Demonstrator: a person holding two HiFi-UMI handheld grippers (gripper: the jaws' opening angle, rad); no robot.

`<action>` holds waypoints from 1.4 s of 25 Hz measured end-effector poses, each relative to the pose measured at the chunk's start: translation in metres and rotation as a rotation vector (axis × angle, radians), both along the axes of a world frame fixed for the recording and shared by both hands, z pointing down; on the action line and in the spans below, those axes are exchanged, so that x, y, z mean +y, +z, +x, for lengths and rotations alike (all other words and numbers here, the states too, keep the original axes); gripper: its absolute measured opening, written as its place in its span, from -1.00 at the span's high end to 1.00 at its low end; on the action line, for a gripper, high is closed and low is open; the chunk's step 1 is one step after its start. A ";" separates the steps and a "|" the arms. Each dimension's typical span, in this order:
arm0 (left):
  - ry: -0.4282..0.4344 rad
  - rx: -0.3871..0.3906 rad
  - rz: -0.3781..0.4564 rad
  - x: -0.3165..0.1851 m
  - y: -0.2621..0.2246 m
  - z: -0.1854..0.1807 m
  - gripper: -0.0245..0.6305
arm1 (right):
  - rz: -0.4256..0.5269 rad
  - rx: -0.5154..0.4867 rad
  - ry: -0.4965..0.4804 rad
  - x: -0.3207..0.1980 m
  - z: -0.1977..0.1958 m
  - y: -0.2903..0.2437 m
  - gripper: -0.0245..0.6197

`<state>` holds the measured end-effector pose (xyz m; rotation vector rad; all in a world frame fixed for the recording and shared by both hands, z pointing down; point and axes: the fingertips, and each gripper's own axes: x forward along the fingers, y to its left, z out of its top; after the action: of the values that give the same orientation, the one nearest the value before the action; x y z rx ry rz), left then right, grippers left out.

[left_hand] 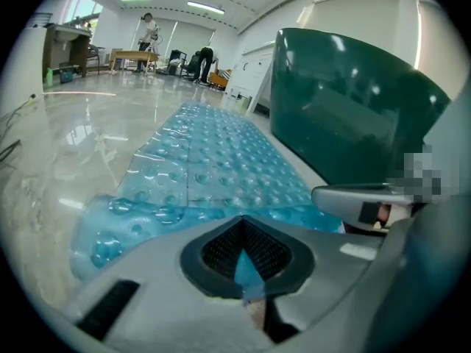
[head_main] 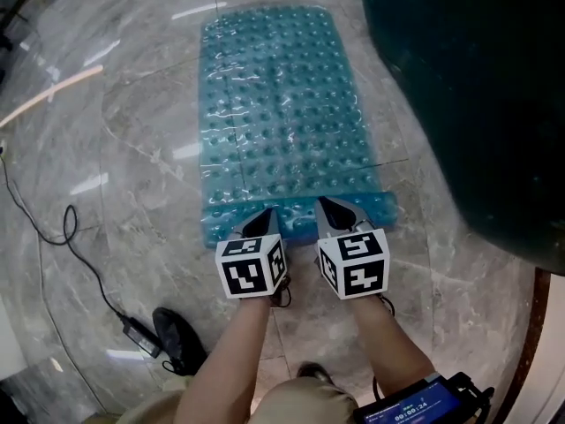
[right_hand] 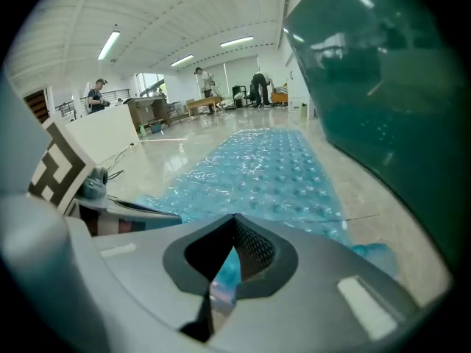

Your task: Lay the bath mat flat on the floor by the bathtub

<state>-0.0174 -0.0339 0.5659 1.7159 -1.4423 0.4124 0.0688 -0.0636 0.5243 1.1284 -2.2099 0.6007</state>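
Note:
A translucent blue bath mat (head_main: 282, 113) with rows of bumps lies stretched along the marble floor, beside the dark green bathtub (head_main: 477, 87) on its right. Its near edge is bunched and slightly raised. My left gripper (head_main: 262, 221) is shut on that near edge, left of the middle. In the left gripper view a sliver of the blue mat (left_hand: 221, 160) shows pinched between the pads of the left gripper (left_hand: 246, 262). My right gripper (head_main: 340, 212) is shut on the same edge further right. Its own view shows the right gripper (right_hand: 227, 265) holding the mat (right_hand: 265, 168).
A black cable with a power brick (head_main: 141, 334) trails over the floor at the left, next to a black shoe (head_main: 181, 338). A pale stick (head_main: 48, 95) lies at the far left. People and tables (left_hand: 147, 46) stand far across the room.

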 end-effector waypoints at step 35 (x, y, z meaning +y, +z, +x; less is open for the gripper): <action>0.050 0.045 0.069 0.056 -0.017 0.009 0.91 | 0.026 0.162 0.019 0.099 0.023 0.033 0.90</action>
<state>-0.0086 0.0226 0.5492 1.8081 -1.3980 0.3519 0.0923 0.0349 0.5571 1.1703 -2.0764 0.4718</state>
